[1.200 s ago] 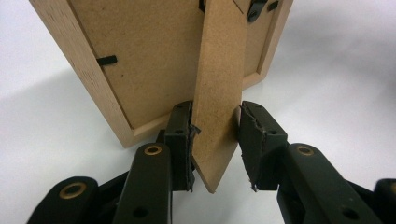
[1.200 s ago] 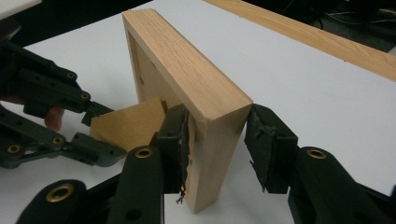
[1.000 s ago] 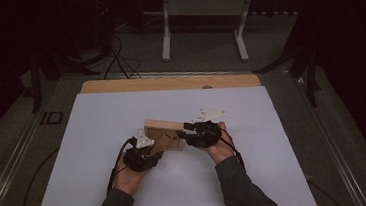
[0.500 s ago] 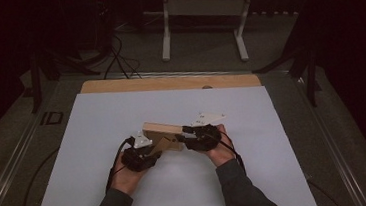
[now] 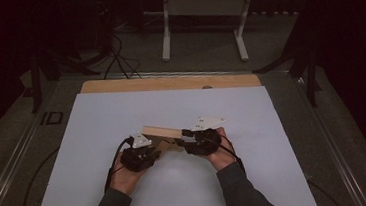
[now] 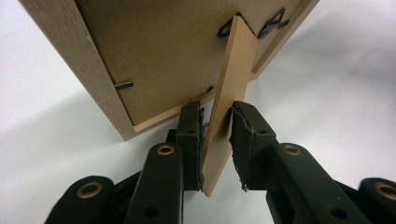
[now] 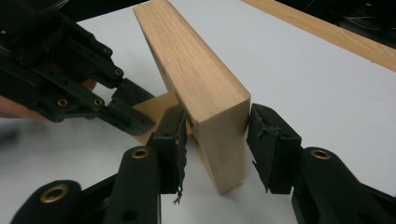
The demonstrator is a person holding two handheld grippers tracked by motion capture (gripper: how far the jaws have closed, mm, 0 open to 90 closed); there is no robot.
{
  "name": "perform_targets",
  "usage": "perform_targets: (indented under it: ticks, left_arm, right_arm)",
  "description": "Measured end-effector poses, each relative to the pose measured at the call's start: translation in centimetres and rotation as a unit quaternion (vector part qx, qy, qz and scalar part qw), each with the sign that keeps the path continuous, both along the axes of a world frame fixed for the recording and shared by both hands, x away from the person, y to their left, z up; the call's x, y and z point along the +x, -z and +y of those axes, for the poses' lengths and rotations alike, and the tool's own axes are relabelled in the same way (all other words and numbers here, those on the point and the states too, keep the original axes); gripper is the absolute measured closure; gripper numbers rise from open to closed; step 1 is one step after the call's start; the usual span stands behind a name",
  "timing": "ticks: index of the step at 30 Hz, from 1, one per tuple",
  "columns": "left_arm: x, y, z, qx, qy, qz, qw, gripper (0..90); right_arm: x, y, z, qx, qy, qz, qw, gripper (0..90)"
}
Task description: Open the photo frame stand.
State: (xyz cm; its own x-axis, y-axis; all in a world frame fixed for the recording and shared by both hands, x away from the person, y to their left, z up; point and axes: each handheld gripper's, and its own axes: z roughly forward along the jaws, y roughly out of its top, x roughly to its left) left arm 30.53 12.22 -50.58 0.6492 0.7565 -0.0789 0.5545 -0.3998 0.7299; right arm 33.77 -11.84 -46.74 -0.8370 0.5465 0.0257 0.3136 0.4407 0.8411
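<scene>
A light wooden picture frame (image 5: 161, 132) stands tilted on the white sheet between both hands. Its brown back panel (image 6: 159, 56) faces my left gripper (image 6: 217, 135), and the fold-out stand leg (image 6: 233, 70) sticks out from it. My left gripper's jaws have just been closing, and both pads now press on that leg. My right gripper (image 7: 215, 135) is shut on the frame's thick side rail (image 7: 196, 70), one pad on each face. In the high view my left gripper (image 5: 160, 146) comes in from the left and my right gripper (image 5: 180, 142) from the right.
The white sheet (image 5: 121, 113) covers most of the table, with a bare wooden strip (image 5: 169, 82) along its far edge. Beyond the table stand a white metal frame (image 5: 202, 6) and loose cables (image 5: 116, 53) on the floor. Metal rails run along both sides.
</scene>
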Motion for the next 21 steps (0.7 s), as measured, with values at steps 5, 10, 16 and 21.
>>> perform_targets:
  ticks: [5,10,16,21]
  left_arm:
    - [-0.1,-0.1,0.1,-0.005,0.004,0.003,1.0,73.7]
    - [-0.2,-0.1,0.0,-0.004,0.007,0.005,1.0,73.7]
    - [-0.4,0.0,-0.2,0.006,0.008,0.009,0.9999,73.6]
    - [-0.5,0.0,-0.3,0.007,0.01,0.013,0.9998,73.4]
  right_arm:
    - [-0.6,0.0,0.1,-0.006,-0.005,-0.005,1.0,56.8]
    - [-1.0,0.2,0.1,-0.005,-0.01,-0.005,0.9999,56.2]
    - [-1.6,0.3,0.2,-0.013,-0.015,-0.01,0.9998,55.6]
    - [-1.9,0.6,0.2,-0.01,-0.022,-0.007,0.9997,54.7]
